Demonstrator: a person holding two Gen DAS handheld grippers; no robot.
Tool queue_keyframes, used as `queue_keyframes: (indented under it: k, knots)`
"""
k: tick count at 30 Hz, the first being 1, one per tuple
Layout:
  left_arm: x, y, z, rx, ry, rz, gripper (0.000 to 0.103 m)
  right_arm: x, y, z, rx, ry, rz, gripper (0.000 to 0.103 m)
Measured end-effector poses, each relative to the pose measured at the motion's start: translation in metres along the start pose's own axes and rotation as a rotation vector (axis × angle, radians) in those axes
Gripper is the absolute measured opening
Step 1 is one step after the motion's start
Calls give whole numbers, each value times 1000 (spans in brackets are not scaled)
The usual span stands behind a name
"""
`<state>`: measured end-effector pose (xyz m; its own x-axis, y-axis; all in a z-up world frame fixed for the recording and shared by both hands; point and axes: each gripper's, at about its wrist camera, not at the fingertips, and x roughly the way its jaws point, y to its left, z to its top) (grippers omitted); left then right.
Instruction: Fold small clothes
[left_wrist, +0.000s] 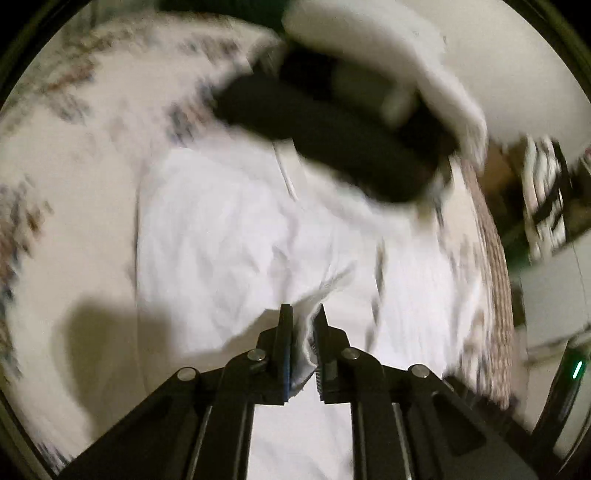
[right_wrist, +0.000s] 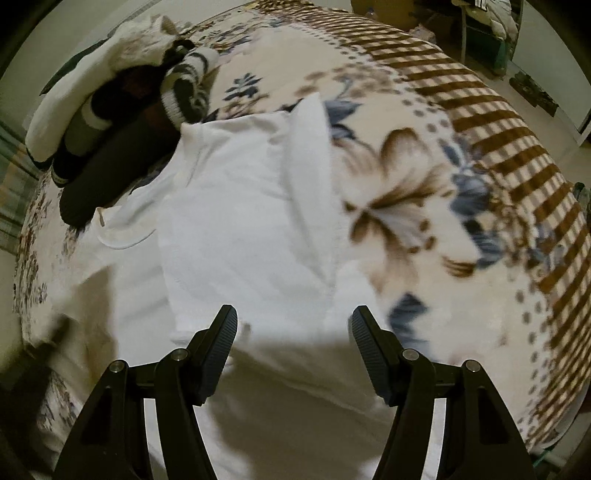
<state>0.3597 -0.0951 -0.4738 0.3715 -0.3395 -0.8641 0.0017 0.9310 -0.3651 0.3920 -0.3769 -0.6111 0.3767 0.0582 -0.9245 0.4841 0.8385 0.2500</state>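
The left gripper (left_wrist: 303, 325) has its jaws nearly closed, pinching a fold of the white cotton garment (left_wrist: 221, 236). The right gripper (right_wrist: 293, 325) hangs wide apart, holding nothing, above the same garment (right_wrist: 243, 206), which lies partly folded on the cream floral blanket (right_wrist: 424, 184). Farther off sits a pile of dark and striped clothes (right_wrist: 122, 122).

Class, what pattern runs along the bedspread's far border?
Brown-and-cream checks on the floral fleece bedspread, clearest in the right wrist view.
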Motion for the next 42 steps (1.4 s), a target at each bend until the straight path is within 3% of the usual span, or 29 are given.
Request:
queue_keyframes:
  k: [1, 2, 5, 6, 10, 14, 19, 20, 21, 24, 31, 38, 40, 42]
  knots:
    - [0, 1, -9, 9, 23, 12, 13, -4, -4, 2, -2, 1, 2, 67]
    - [-3, 5, -15, 17, 32, 27, 24, -8, -5, 4, -7, 2, 6, 67]
    - [-20, 26, -25, -4, 31, 48, 73, -17, -4, 10, -22, 23, 61, 67]
    - [-25, 32, -27, -23, 25, 57, 76, -17, 1, 12, -28, 30, 75, 67]
    - [-31, 71, -17, -92, -5, 133, 76, -8, 40, 21, -80, 94, 193, 67]
    - [-16, 101, -2, -113, -20, 221, 76, 31, 95, 34, -142, 169, 287, 67]
    - [-9, 119, 8, -137, -34, 261, 76, 89, 144, 44, -207, 300, 283, 65]
    - [-11, 121, 10, -141, -40, 265, 76, 92, 148, 44, -223, 302, 279, 42]
    - [-13, 123, 10, -145, -43, 263, 76, 91, 154, 44, -256, 281, 253, 3]
    - [-15, 126, 12, -162, -34, 269, 76, 75, 154, 46, -286, 214, 217, 4]
    - [-10, 124, 26, -167, -34, 265, 76, 46, 112, 64, -169, 110, 157, 3]
    - [-2, 112, 60, -151, -54, 237, 76, 49, 92, 66, -133, 170, 151, 4]
    - [4, 103, 78, -117, -72, 234, 76, 47, 88, 67, -113, 200, 164, 12]
    - [12, 96, 91, -82, -81, 241, 76, 40, 82, 65, -96, 188, 179, 41]
